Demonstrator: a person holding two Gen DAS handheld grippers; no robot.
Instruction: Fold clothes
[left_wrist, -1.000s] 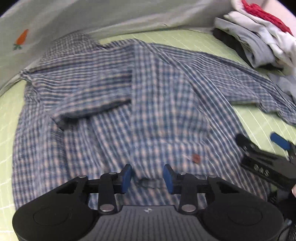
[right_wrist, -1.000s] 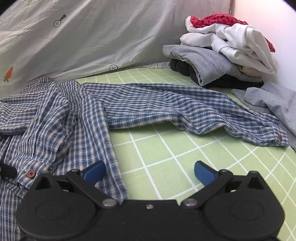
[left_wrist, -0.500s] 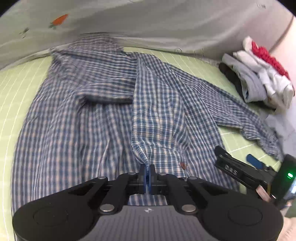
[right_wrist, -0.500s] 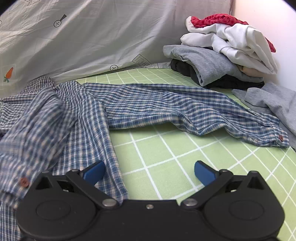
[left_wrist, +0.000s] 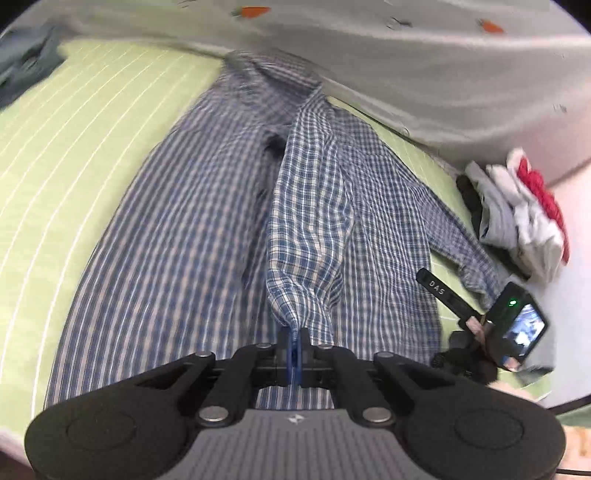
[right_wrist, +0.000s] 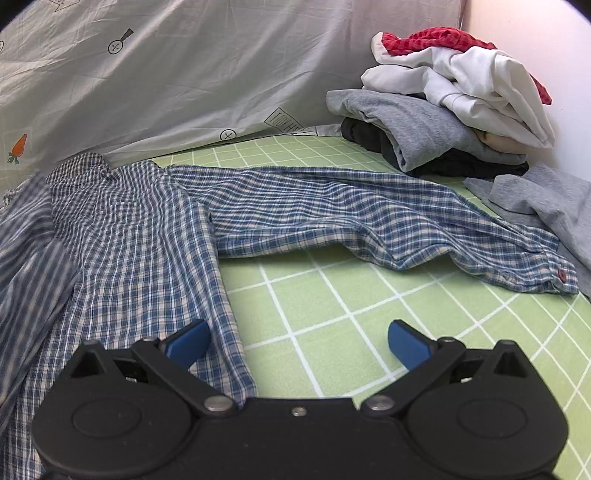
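A blue and white checked shirt (left_wrist: 192, 229) lies spread on the green grid mat (left_wrist: 74, 122). My left gripper (left_wrist: 294, 349) is shut on the cuff end of one sleeve (left_wrist: 310, 221), which rises as a taut band above the shirt's body. In the right wrist view the same shirt (right_wrist: 136, 240) lies at left, its other sleeve (right_wrist: 369, 221) stretched flat to the right, ending in a buttoned cuff (right_wrist: 554, 275). My right gripper (right_wrist: 297, 343) is open, low over the mat by the shirt's side edge, with nothing between its fingers.
A pile of folded and crumpled clothes (right_wrist: 443, 99), red, white, grey and black, stands at the back right against the wall. A grey garment (right_wrist: 543, 195) lies beside it. A grey printed sheet (right_wrist: 166, 74) hangs behind the mat. The other gripper's camera (left_wrist: 517, 325) shows at right.
My left gripper shut on the sleeve cuff, then lifted and carried it across the shirt toward the left, rolling as it went. The right gripper stayed still.
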